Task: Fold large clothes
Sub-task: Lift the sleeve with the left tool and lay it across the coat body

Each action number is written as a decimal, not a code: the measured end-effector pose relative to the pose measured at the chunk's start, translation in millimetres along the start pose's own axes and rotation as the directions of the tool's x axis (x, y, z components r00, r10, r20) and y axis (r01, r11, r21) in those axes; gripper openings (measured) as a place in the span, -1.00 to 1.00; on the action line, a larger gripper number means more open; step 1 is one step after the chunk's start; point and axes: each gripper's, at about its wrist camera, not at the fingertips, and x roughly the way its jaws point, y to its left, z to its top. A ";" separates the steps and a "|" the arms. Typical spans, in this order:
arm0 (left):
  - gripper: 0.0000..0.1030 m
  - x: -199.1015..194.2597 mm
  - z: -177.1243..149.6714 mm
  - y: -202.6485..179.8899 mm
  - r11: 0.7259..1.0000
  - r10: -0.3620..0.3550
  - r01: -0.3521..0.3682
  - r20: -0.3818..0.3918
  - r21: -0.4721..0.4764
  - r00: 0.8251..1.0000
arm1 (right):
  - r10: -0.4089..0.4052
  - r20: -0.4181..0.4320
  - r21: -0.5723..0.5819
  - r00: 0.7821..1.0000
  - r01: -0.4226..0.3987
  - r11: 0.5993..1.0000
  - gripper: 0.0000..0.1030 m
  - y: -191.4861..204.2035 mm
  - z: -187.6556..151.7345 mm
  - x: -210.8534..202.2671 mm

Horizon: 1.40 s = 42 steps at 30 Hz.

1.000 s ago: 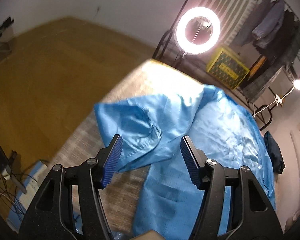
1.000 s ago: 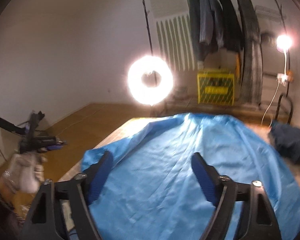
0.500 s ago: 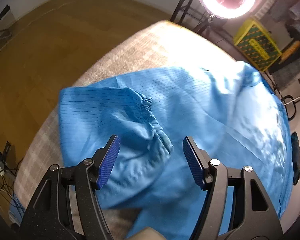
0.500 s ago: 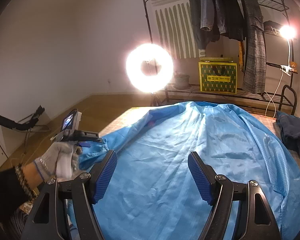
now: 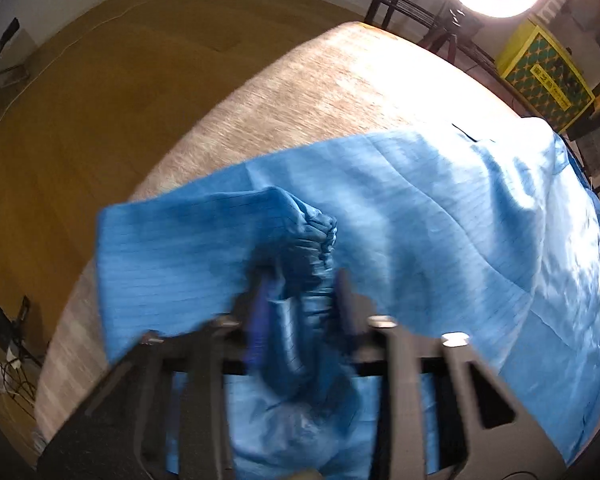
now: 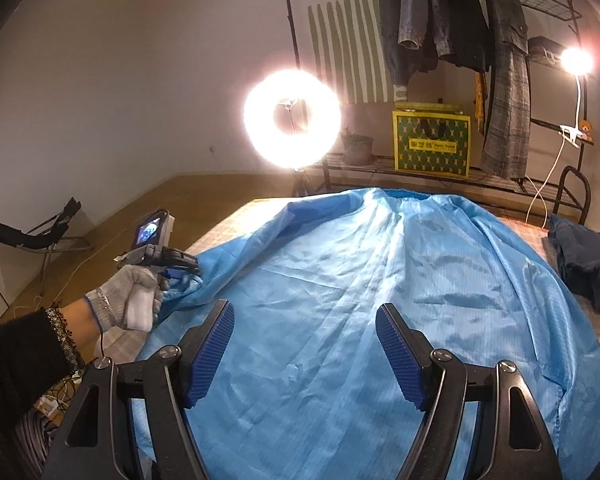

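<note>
A: Blue gown [image 6: 380,300] lies spread flat across the counter [image 5: 340,80], sleeve out to the left side.

B: Left gripper [image 5: 300,296], its jaws just closing, pinches the gathered cuff [image 5: 320,240], likely to fold that sleeve inward.

A: Right gripper [image 6: 304,356]?

B: Jaws wide apart, holding nothing, hovering over the body, probably ready to pin it.

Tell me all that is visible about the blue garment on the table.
The blue garment is large, thin and slightly shiny, with fine stripes and many wrinkles. It lies spread over the beige checked table, covering most of it. One sleeve is folded inward; its gathered cuff sits between the fingers of the left gripper, which have just been closing on it.
</note>
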 end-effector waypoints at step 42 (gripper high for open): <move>-0.94 -243.2 -270.2 -66.9 0.570 -0.563 0.541 -0.186 0.619 0.806 | 0.049 -0.172 0.129 0.984 -0.026 0.991 0.12 -29.3 -15.3 50.8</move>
